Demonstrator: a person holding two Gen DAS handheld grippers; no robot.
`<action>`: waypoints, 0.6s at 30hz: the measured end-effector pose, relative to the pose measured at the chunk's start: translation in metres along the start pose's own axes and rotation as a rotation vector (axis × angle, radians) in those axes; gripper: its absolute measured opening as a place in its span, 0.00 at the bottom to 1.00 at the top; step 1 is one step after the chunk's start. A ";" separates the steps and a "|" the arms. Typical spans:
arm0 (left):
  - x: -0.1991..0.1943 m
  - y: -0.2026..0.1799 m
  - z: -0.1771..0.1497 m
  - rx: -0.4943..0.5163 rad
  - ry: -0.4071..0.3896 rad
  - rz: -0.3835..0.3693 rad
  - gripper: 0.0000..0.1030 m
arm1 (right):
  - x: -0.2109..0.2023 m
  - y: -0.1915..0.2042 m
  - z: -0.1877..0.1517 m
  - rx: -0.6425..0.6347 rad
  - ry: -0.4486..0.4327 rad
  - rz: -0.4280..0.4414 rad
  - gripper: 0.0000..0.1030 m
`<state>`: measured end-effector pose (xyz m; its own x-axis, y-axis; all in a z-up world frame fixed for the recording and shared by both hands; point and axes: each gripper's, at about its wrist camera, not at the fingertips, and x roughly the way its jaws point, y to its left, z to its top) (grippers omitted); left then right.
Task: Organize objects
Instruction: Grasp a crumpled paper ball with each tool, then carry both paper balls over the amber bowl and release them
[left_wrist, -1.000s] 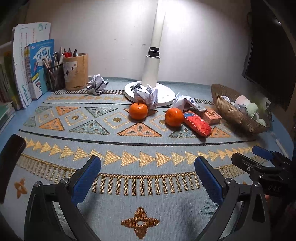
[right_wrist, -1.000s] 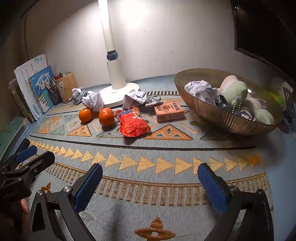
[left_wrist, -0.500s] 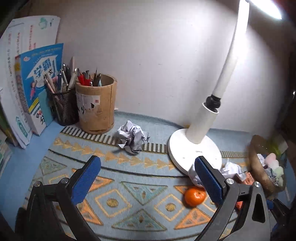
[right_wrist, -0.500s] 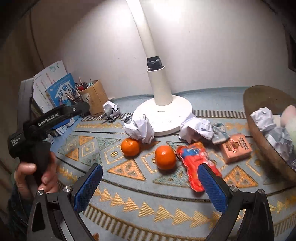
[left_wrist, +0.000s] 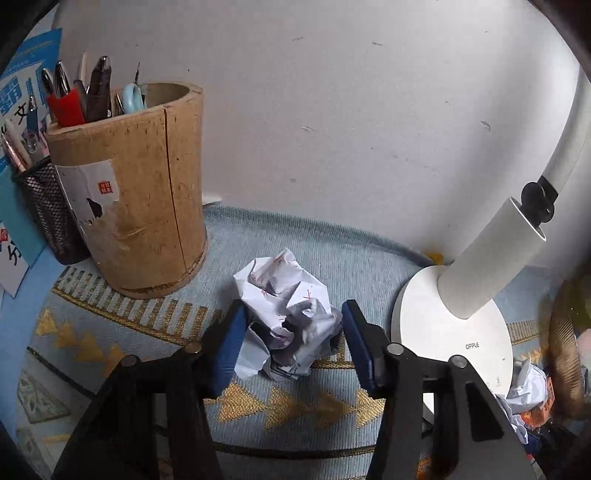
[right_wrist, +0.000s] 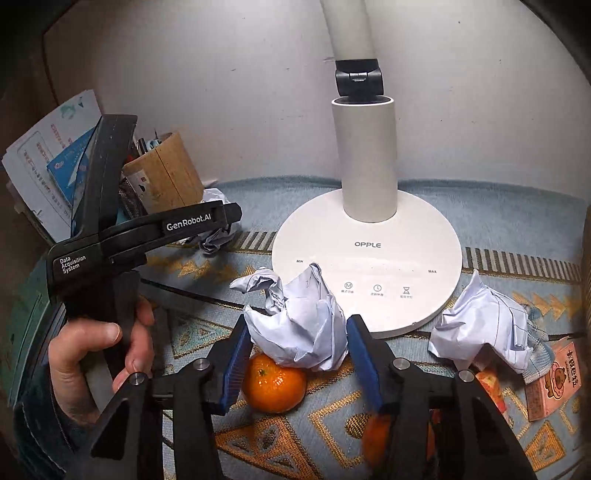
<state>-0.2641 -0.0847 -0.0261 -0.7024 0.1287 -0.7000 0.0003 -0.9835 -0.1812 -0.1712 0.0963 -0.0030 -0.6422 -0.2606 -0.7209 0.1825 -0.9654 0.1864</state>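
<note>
In the left wrist view a crumpled paper ball (left_wrist: 284, 306) with red marks lies on the patterned mat between a wooden pen holder and a lamp base. My left gripper (left_wrist: 293, 310) is closing on it, both blue pads touching its sides. In the right wrist view a second crumpled paper ball (right_wrist: 303, 306) rests against the lamp base, above an orange (right_wrist: 275, 384). My right gripper (right_wrist: 299, 325) is closing around this ball, its pads against the paper. A hand (right_wrist: 99, 343) holds the left gripper (right_wrist: 221, 218) at the left.
The white lamp base (right_wrist: 369, 258) and its pole stand close behind. A wooden pen holder (left_wrist: 140, 199) and mesh cup (left_wrist: 48, 210) stand at the left, books (right_wrist: 48, 158) behind. Another paper wad (right_wrist: 476, 325), a pink carton (right_wrist: 554, 380), a second orange (right_wrist: 376, 428) and a basket (left_wrist: 561, 350) lie at the right.
Both grippers have moved forward across the mat from its near edge to the paper balls. Their jaws, wide open before, have narrowed onto the paper.
</note>
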 end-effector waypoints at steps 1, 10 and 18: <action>-0.008 -0.002 0.000 0.008 -0.017 -0.005 0.41 | -0.007 0.000 0.002 -0.005 -0.027 0.007 0.48; -0.150 -0.050 -0.066 0.063 -0.102 -0.154 0.41 | -0.140 -0.023 -0.020 -0.002 -0.208 0.070 0.49; -0.210 -0.092 -0.172 0.044 -0.032 -0.283 0.41 | -0.173 -0.067 -0.137 -0.011 -0.046 0.045 0.49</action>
<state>0.0060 0.0008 0.0183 -0.6924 0.3954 -0.6035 -0.2295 -0.9137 -0.3354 0.0299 0.2074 0.0175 -0.6667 -0.3041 -0.6805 0.2196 -0.9526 0.2106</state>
